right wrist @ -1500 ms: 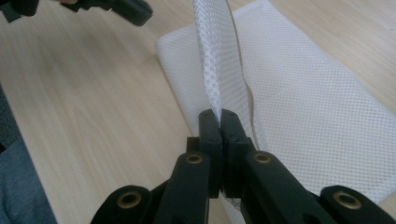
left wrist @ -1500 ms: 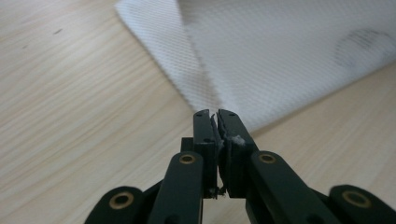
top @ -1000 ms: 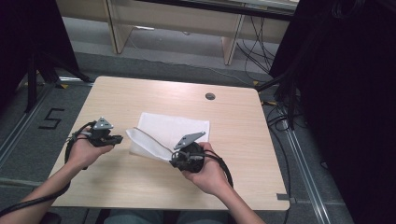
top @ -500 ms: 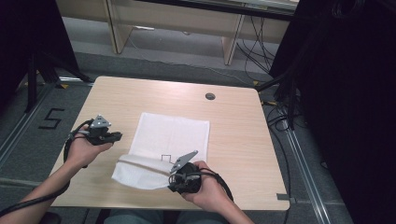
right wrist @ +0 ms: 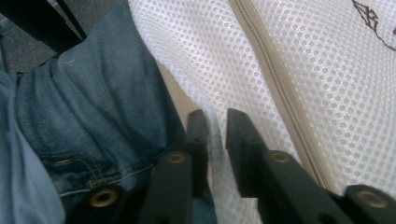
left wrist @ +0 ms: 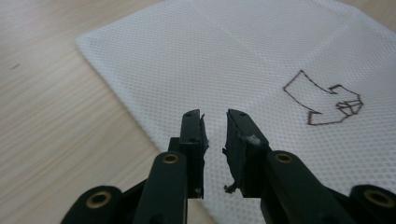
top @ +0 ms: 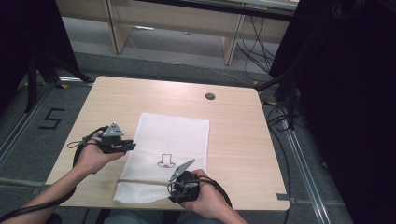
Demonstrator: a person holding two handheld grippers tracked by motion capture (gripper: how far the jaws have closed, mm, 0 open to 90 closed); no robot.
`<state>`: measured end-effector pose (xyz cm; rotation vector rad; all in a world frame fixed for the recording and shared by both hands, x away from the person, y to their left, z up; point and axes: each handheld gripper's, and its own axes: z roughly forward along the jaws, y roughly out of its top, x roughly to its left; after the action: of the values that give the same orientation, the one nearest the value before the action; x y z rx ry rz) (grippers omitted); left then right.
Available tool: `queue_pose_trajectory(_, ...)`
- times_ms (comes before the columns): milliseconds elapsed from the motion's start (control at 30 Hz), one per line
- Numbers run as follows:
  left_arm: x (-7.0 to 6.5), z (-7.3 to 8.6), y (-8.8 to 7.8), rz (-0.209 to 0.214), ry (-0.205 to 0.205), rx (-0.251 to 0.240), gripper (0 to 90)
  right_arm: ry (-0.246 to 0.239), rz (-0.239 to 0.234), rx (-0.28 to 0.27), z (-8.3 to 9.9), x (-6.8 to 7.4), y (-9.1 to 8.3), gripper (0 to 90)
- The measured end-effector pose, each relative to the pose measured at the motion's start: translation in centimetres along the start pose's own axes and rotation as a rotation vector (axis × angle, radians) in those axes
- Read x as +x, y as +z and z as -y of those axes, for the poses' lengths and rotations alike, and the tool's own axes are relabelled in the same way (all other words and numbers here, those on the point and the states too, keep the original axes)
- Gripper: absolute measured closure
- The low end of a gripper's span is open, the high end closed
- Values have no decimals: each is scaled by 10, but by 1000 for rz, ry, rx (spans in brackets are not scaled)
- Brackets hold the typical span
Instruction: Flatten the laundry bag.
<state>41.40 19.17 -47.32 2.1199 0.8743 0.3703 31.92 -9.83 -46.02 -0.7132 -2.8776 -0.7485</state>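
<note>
- On the tabletop (top: 243,126), near its front edge, the white mesh bag (top: 173,140) lies spread flat, long side running away from the person, with its near end drooping just over that edge.
- A small dark outline drawing (top: 165,161) sits on the mesh, about midway between the two grippers; in the left gripper view it shows ahead and to the right of the jaws.
- A beige zip (right wrist: 275,79) crosses the bag close to its near end, passing just to the right of the jaws in the right gripper view.
- Right gripper (top: 184,189), at the bag's near edge: its jaws have just been opening and now stand a narrow gap apart, with the bag's edge lying in that gap; the pads don't look pressed onto the mesh.
- Left gripper (top: 128,147), at the bag's left edge: jaws have also just been opening, parted by a slim gap, hovering over the mesh with nothing between them.
- Beyond the right jaws, the person's jeans (right wrist: 107,93) show below the tabletop's edge.
</note>
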Motion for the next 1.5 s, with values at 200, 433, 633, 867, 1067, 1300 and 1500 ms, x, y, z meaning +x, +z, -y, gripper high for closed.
queue_pose_trajectory(200, -11, 4, 5, 46, 27, 51, 670, 21, -5, -40, 3, 1, -15, 681)
queue_pose_trajectory(433, -29, 13, -2, 135, 68, 135, 689, 120, 145, -6, 18, -34, -29, 857)
queue_pose_trajectory(633, -36, 24, -10, 182, 106, 213, 783, 201, 180, 23, 26, -51, -20, 900)
queue_pose_trajectory(867, -45, 34, -1, 192, 122, 287, 805, 231, 225, 26, 27, -67, -12, 900)
queue_pose_trajectory(1067, -47, 31, 1, 201, 166, 308, 808, 236, 234, 45, 30, -75, -7, 900)
queue_pose_trajectory(1300, -55, 24, 11, 200, 178, 302, 807, 241, 277, 59, 33, -84, -12, 900)
queue_pose_trajectory(1500, -56, 17, 21, 201, 161, 287, 810, 266, 292, 50, 40, -95, -17, 900)
